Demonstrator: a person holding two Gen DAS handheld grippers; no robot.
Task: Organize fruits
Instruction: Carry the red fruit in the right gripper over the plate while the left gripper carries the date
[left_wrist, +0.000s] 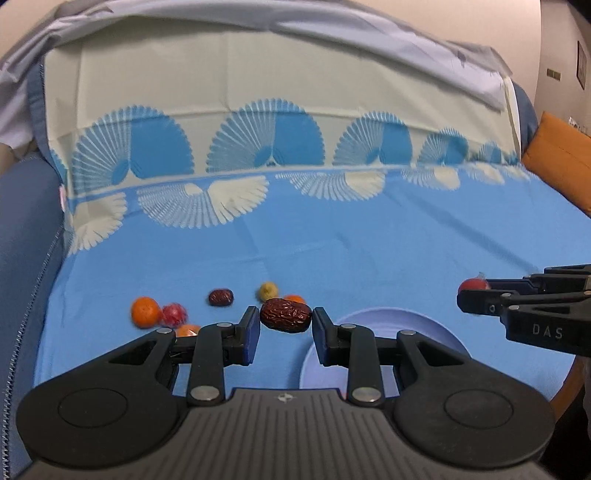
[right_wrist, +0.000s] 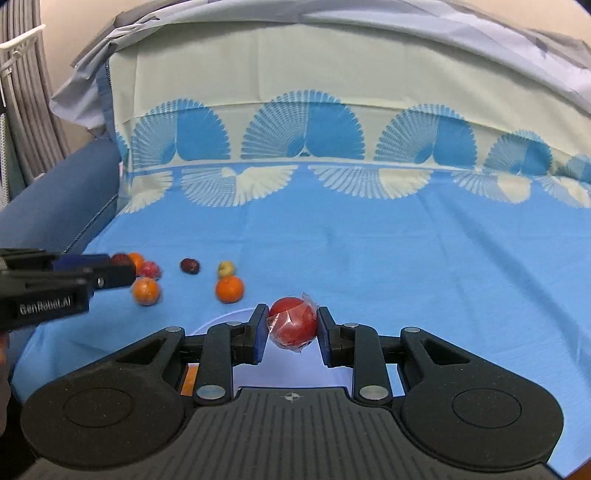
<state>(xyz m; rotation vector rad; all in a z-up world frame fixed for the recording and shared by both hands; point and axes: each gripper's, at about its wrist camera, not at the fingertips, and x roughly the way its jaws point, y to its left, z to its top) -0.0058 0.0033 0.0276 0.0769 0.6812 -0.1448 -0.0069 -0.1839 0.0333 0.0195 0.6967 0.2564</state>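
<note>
Matt woven cloth (right_wrist: 369, 251) covers the sofa; the date (left_wrist: 285, 315) is wrinkled and glossy, the red fruit (right_wrist: 293, 325) sits in shiny plastic wrap, the plate (left_wrist: 388, 332) is smooth, both grippers (left_wrist: 285, 332) (right_wrist: 291, 334) matt black plastic

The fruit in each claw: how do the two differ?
The date in the left claw is dark brown, wrinkled and oblong; the red fruit in the right claw is bright, smooth and round. The red fruit is wrapped in clear film; the date is bare. Both are pinched between blue pads above the cloth.
</note>
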